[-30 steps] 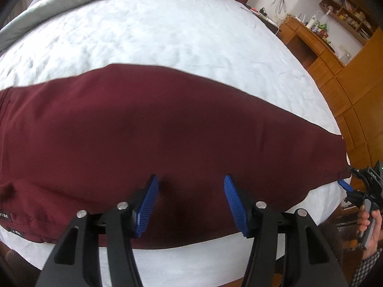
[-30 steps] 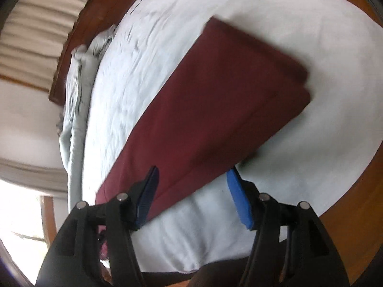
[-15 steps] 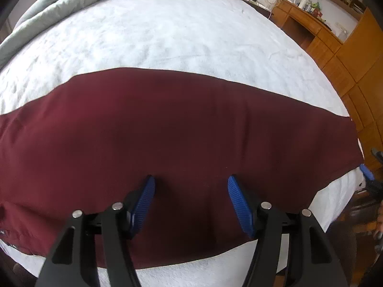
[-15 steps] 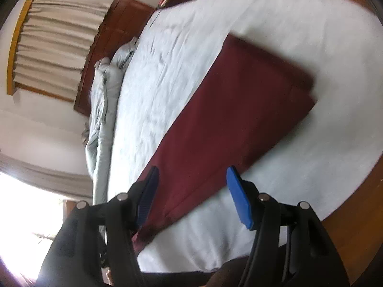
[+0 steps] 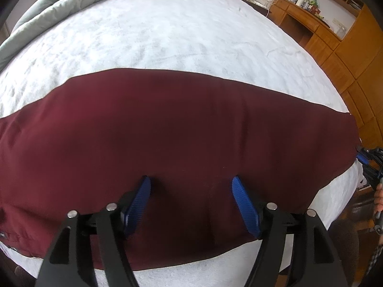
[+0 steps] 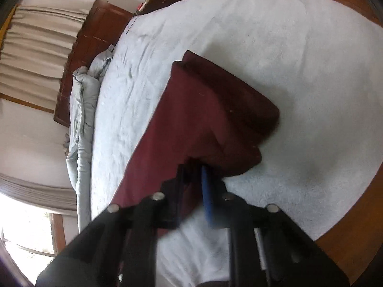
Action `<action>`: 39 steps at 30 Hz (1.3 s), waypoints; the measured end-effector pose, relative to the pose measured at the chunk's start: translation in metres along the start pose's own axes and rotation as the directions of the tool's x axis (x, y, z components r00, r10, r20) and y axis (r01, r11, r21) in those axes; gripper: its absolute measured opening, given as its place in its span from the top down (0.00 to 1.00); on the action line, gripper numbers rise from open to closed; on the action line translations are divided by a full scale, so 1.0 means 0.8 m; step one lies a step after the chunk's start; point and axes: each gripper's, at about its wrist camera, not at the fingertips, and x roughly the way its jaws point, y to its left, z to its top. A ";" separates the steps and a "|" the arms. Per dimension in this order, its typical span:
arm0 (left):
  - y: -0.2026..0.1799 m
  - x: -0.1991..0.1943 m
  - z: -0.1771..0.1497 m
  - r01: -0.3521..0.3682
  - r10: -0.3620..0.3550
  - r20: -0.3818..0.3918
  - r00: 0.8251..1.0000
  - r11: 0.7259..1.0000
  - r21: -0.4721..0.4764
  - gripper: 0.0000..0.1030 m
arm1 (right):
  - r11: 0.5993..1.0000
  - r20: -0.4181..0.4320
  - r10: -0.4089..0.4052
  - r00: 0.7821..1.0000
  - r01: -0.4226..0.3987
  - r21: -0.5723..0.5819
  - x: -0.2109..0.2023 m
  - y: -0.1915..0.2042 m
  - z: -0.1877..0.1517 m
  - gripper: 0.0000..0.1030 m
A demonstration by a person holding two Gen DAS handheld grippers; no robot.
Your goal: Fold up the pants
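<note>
The pants (image 5: 182, 129) are dark maroon cloth, matt and smooth, with only faint creases. They lie on a white bed cover (image 5: 172, 35) that looks fleecy and a little nubbly, not shiny at all. The grey quilt (image 5: 59, 2) bunched at the head is soft, puffy cloth with a slight sheen. The left gripper (image 5: 191, 191) has matt black plastic arms, ribbed blue pads (image 5: 244, 205) and bright metal pins. The desk (image 5: 301, 19) and cupboards (image 5: 354, 55) are varnished orange-brown wood, fairly glossy. The headboard (image 6: 79, 55) is darker reddish wood, and the curtains (image 6: 40, 47) are plain beige cloth in folds.
</note>
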 end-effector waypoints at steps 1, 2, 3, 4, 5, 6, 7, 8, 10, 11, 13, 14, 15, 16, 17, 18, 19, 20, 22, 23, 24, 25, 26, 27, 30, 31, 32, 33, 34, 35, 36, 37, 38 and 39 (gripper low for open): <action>-0.001 0.000 0.000 -0.003 0.003 0.002 1.000 1.000 -0.001 0.30 | 1.000 0.001 0.011 1.000 -0.011 0.004 -0.002 -0.002 0.000 0.90; -0.002 -0.002 0.000 -0.002 0.002 0.007 1.000 1.000 -0.005 0.30 | 1.000 0.006 0.009 1.000 -0.009 -0.005 -0.007 -0.003 0.000 0.90; -0.002 -0.003 -0.002 0.003 -0.003 0.013 1.000 1.000 -0.009 0.30 | 1.000 0.021 0.004 1.000 -0.003 -0.020 -0.013 -0.003 0.000 0.91; -0.001 -0.004 -0.003 0.007 -0.007 0.015 1.000 1.000 -0.011 0.30 | 1.000 0.034 0.008 0.999 -0.007 -0.030 -0.018 -0.003 0.000 0.92; -0.001 -0.005 -0.003 0.004 -0.004 0.018 1.000 1.000 -0.011 0.30 | 0.999 0.051 0.021 0.998 -0.019 -0.040 -0.021 0.000 0.000 0.92; 0.001 -0.006 -0.005 0.005 -0.004 0.022 1.000 1.000 -0.012 0.30 | 0.998 0.069 0.037 0.997 -0.033 -0.050 -0.026 0.001 0.001 0.92; 0.001 -0.007 -0.005 0.005 -0.005 0.031 1.000 1.000 -0.014 0.30 | 0.996 0.084 0.051 0.995 -0.045 -0.072 -0.027 0.007 0.004 0.92; 0.002 -0.007 -0.005 0.008 -0.007 0.039 0.999 1.000 -0.020 0.30 | 0.994 0.097 0.060 0.993 -0.051 -0.095 -0.030 0.014 0.004 0.92; 0.004 -0.010 -0.005 0.018 -0.015 0.058 0.998 0.999 -0.040 0.30 | 0.988 0.118 0.070 0.991 -0.052 -0.144 -0.033 0.034 0.012 0.92; 0.005 -0.008 -0.005 0.018 -0.015 0.062 0.998 0.999 -0.051 0.30 | 0.988 0.118 0.060 0.991 -0.041 -0.151 -0.031 0.040 0.016 0.92; 0.000 0.000 -0.004 -0.003 0.005 0.049 0.999 0.999 -0.037 0.28 | 0.991 0.072 -0.039 0.997 0.048 -0.125 -0.016 0.036 0.024 0.92; -0.006 0.004 -0.005 -0.022 0.022 0.048 0.999 1.000 -0.007 0.26 | 0.990 0.042 -0.089 0.995 0.093 -0.102 -0.005 0.027 0.025 0.92; -0.013 0.005 -0.005 -0.034 0.034 0.048 0.998 0.999 0.017 0.23 | 0.990 0.025 -0.107 0.994 0.109 -0.094 0.000 0.021 0.023 0.92; -0.018 0.006 -0.006 -0.052 0.050 0.049 0.998 0.998 0.036 0.22 | 0.988 0.013 -0.121 0.993 0.122 -0.100 0.005 0.018 0.019 0.90; -0.021 0.005 -0.006 -0.057 0.055 0.048 0.997 0.997 0.044 0.22 | 0.986 0.022 -0.119 0.993 0.121 -0.112 0.002 0.019 0.015 0.88; -0.022 0.004 -0.005 -0.053 0.051 0.044 0.998 0.998 0.045 0.22 | 0.989 0.034 -0.094 0.995 0.097 -0.108 -0.005 0.019 0.012 0.79; -0.022 0.001 -0.004 -0.034 0.033 0.038 0.999 0.999 0.040 0.22 | 0.992 0.039 -0.076 0.996 0.079 -0.100 -0.012 0.019 0.009 0.68; -0.022 -0.003 -0.002 -0.006 0.005 0.031 1.000 1.000 0.028 0.22 | 0.993 0.047 -0.066 0.997 0.070 -0.096 -0.018 0.018 0.008 0.63; -0.023 -0.012 0.001 0.019 -0.019 0.030 0.999 1.000 0.006 0.22 | 0.994 0.065 -0.064 0.996 0.069 -0.087 -0.031 0.018 0.007 0.44; -0.026 -0.018 0.004 0.024 -0.024 0.043 0.999 1.000 0.001 0.22 | 0.995 0.063 -0.055 0.996 0.060 -0.079 -0.035 0.017 0.007 0.42; -0.029 -0.022 0.006 0.026 -0.026 0.053 0.998 1.000 0.000 0.21 | 0.996 0.059 -0.052 0.997 0.056 -0.069 -0.037 0.014 0.007 0.35; -0.032 -0.024 0.008 0.032 -0.032 0.057 0.998 0.999 0.002 0.21 | 0.998 0.051 -0.045 0.998 0.047 -0.052 -0.036 0.010 0.006 0.33; -0.037 -0.024 0.011 0.045 -0.045 0.050 0.998 0.999 0.007 0.21 | 0.999 0.040 -0.037 0.999 0.038 -0.039 -0.031 0.006 0.006 0.33; -0.041 -0.022 0.013 0.054 -0.054 0.044 0.998 0.999 0.010 0.21 | 0.999 0.026 -0.033 0.999 0.033 -0.021 -0.025 0.001 0.006 0.33; -0.050 -0.014 0.016 0.069 -0.069 0.024 0.997 0.998 0.008 0.21 | 1.000 0.006 -0.010 1.000 0.010 0.016 -0.013 -0.020 0.005 0.33; -0.052 -0.009 0.016 0.078 -0.078 0.013 0.997 0.997 0.000 0.21 | 0.999 0.016 0.001 1.000 -0.001 0.032 -0.005 -0.026 0.009 0.32; -0.053 -0.005 0.018 0.083 -0.083 0.004 0.997 0.997 -0.006 0.21 | 0.999 0.021 0.018 1.000 -0.018 0.039 -0.003 -0.028 0.009 0.32; -0.053 0.000 0.019 0.082 -0.083 -0.006 0.997 0.997 -0.012 0.21 | 0.998 0.028 0.037 0.999 -0.039 0.051 0.001 -0.032 0.013 0.32; -0.052 0.007 0.020 0.076 -0.077 -0.020 0.997 0.997 -0.017 0.21 | 0.996 0.036 0.057 0.998 -0.060 0.068 0.005 -0.035 0.018 0.32; -0.053 0.010 0.017 0.073 -0.074 -0.027 0.997 0.997 -0.018 0.21 | 0.994 0.047 0.080 0.996 -0.084 0.075 0.009 -0.035 0.022 0.33; -0.052 0.013 0.017 0.070 -0.071 -0.029 0.997 0.997 -0.017 0.21 | 0.992 0.058 0.102 0.993 -0.106 0.072 0.010 -0.035 0.026 0.38; -0.052 0.014 0.016 0.067 -0.067 -0.026 0.997 0.998 -0.014 0.20 | 0.993 0.058 0.095 0.994 -0.099 0.062 0.015 -0.031 0.032 0.51; -0.054 0.015 0.017 0.064 -0.065 -0.024 0.998 0.998 -0.008 0.20 | 0.995 0.050 0.079 0.996 -0.082 0.051 0.019 -0.029 0.036 0.60; -0.054 0.014 0.017 0.062 -0.062 -0.024 0.998 0.998 -0.005 0.20 | 0.996 0.041 0.072 0.997 -0.074 0.040 0.022 -0.026 0.040 0.75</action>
